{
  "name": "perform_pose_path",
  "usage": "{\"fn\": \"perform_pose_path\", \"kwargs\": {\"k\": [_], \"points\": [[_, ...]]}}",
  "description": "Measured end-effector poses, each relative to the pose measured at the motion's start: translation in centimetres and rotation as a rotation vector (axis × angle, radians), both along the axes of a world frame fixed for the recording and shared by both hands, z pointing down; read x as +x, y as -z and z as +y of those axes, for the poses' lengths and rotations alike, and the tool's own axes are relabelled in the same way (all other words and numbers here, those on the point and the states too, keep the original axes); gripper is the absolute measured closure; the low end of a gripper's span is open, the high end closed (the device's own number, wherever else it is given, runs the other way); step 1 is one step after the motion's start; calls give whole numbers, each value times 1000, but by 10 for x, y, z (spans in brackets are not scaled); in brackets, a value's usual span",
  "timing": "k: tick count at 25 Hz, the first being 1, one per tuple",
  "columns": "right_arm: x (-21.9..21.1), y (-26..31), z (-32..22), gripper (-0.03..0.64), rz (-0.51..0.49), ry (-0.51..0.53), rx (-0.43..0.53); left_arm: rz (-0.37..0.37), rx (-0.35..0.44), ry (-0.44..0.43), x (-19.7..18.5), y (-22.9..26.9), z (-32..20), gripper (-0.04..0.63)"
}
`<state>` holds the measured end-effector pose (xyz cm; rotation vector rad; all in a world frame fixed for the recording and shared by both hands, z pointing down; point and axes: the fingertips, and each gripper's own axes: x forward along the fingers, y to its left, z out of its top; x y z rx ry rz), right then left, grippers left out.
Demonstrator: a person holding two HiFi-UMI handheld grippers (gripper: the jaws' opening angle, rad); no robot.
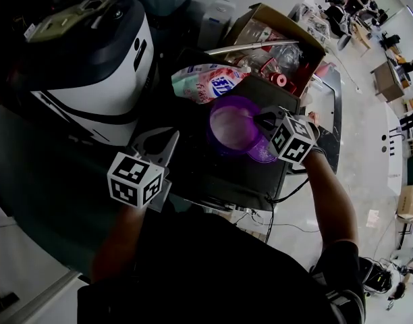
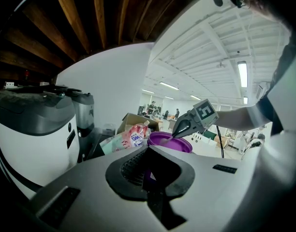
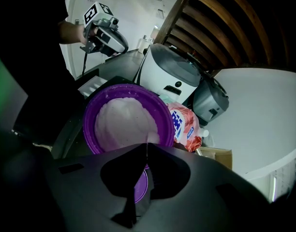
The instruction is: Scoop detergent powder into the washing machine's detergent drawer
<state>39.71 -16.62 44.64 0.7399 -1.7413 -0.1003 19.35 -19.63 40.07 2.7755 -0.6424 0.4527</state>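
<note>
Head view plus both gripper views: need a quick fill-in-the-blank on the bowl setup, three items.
1. The bowl that holds the pale powder is ___ in colour.
2. The left gripper is off to the side of the bowl; the gripper at the bowl's rim is the ___ one.
3. The pink pouch lies beside the bowl, in front of an open ___ box.

Missing words: purple; right; cardboard

Clear dark top (image 1: 193, 162) between white machine (image 1: 92, 66) and purple tub (image 1: 212, 131), pouch (image 1: 206, 79) behind.
</note>
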Motion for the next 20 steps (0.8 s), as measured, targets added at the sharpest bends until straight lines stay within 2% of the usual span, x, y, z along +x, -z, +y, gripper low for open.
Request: {"fn": "perform_pose_path", "kwargs": {"k": [10, 20], "points": [[-5, -4, 9, 597, 23, 35, -53, -4, -5, 7, -5, -1, 7, 588], [-11, -1, 20, 597, -32, 10, -102, -6, -14, 6, -9, -5, 13, 588]]}}
